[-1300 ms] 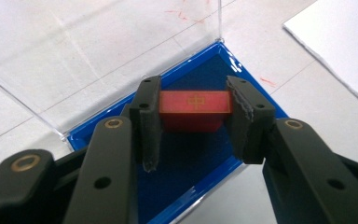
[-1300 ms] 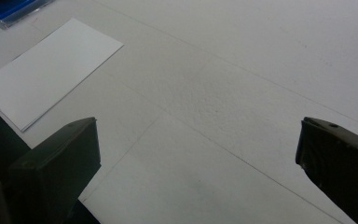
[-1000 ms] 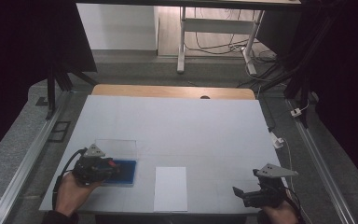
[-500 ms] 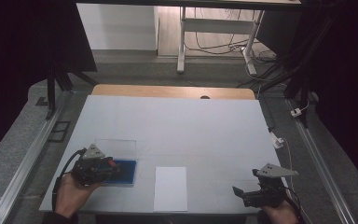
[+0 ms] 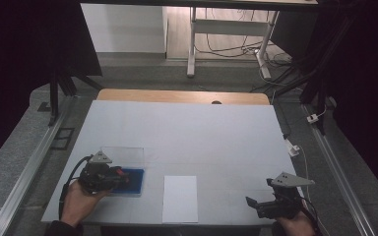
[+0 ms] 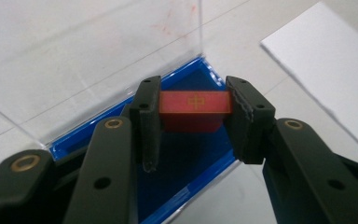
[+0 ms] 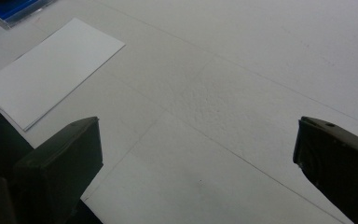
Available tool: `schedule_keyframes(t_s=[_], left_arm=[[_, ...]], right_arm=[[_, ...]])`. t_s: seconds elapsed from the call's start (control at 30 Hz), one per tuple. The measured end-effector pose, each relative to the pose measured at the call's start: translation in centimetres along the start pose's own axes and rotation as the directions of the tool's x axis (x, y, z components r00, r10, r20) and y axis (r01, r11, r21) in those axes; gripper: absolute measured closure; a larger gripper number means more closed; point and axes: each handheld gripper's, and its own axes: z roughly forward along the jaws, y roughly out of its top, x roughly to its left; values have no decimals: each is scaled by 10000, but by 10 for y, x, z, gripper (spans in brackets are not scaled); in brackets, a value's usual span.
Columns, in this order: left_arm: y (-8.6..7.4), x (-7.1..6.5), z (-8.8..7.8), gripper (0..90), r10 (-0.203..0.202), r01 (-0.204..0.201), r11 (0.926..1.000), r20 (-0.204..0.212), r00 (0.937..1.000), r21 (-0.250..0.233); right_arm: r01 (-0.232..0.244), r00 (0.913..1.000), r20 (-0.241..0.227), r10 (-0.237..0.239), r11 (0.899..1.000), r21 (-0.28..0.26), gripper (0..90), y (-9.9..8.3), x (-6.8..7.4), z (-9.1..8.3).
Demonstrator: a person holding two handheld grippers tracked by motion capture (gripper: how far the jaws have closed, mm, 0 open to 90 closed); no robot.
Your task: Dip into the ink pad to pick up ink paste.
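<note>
While your left hand-held gripper (image 6: 193, 122) pinches flat red rectangular block (image 6: 194, 109) across long axis, blue-lined clear plastic case (image 6: 186, 175) sits directly beneath; white paper card (image 5: 180, 198) at 3 o'clock.

Left hand (image 5: 78, 204) lower left of high view, left gripper (image 5: 119, 174) pointing right, jaws clamped on something red. Right hand (image 5: 295, 227) at bottom right, right gripper (image 5: 252, 201) pointing left, jaws spread wide, nothing between them.

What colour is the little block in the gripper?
Red, with a small gold mark on the block; the left gripper view shows it best.
</note>
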Motion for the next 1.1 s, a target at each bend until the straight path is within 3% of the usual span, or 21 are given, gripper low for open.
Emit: schedule_keyframes(t_s=[0.2, 0.6, 0.87, 1.1], left_arm=[[1, 2, 6, 586, 76, -66, 9995, -346, 9994, 300], [4, 1, 16, 586, 522, -483, 9962, -540, 9972, 727], [5, 0, 17, 591, 318, -265, 9958, -602, 9977, 877], [5, -11, 19, 593, 901, -780, 9918, -1209, 9886, 1015]], right_arm=[[-5, 10000, -30, 5, 10000, 8, 13, 0, 0, 0], [41, 10000, 4, -41, 10000, 29, 14, 0, 0, 0], [67, 10000, -9, -67, 10000, 20, 13, 0, 0, 0], [119, 9999, -11, -119, 9999, 36, 13, 0, 1, 1]])
